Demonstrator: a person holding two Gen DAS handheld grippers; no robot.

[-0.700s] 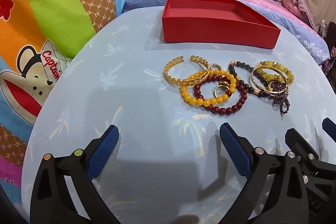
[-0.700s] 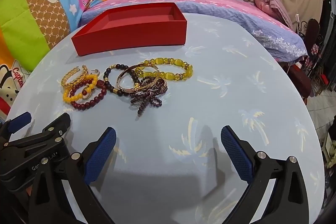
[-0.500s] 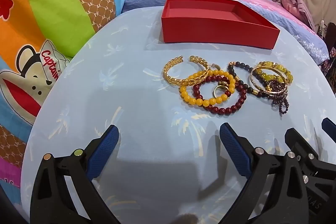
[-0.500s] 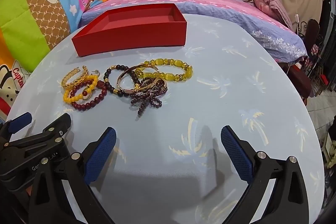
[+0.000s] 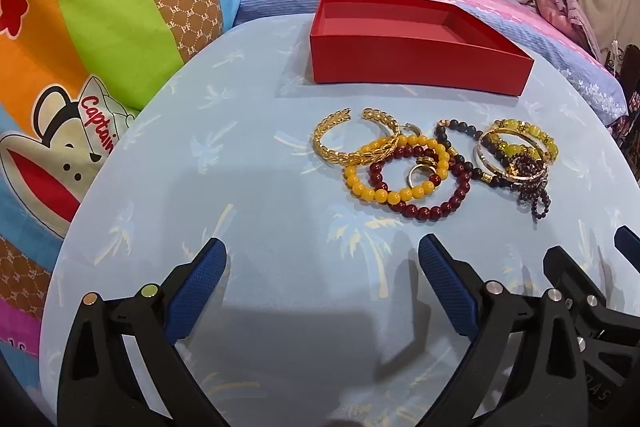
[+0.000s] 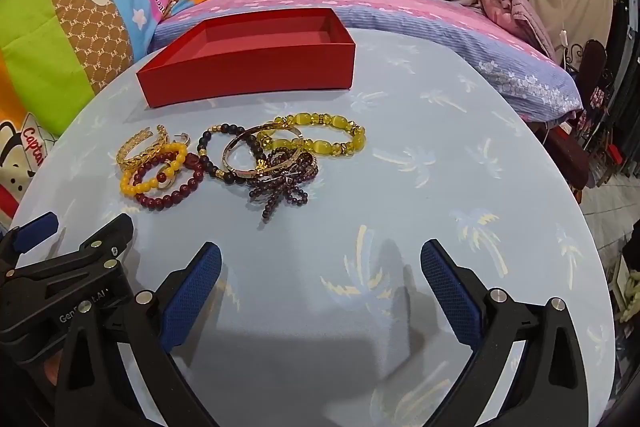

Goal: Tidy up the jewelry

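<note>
Round table (image 5: 168, 187), blue palm-print cover. Red box (image 5: 416, 67) at far edge, nothing in it. Bracelet pile (image 5: 432, 163) mid-table, just near of the box. Left gripper (image 5: 322, 263) and right gripper (image 6: 320, 263): jaws wide apart, holding nothing, near side.

Bright indoor light from above — soft shadows near bottom, sharp focus, fisheye bending, dark corners.

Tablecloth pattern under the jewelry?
Light blue tablecloth printed with pale white-and-yellow palm trees; clearest in the right wrist view.
</note>
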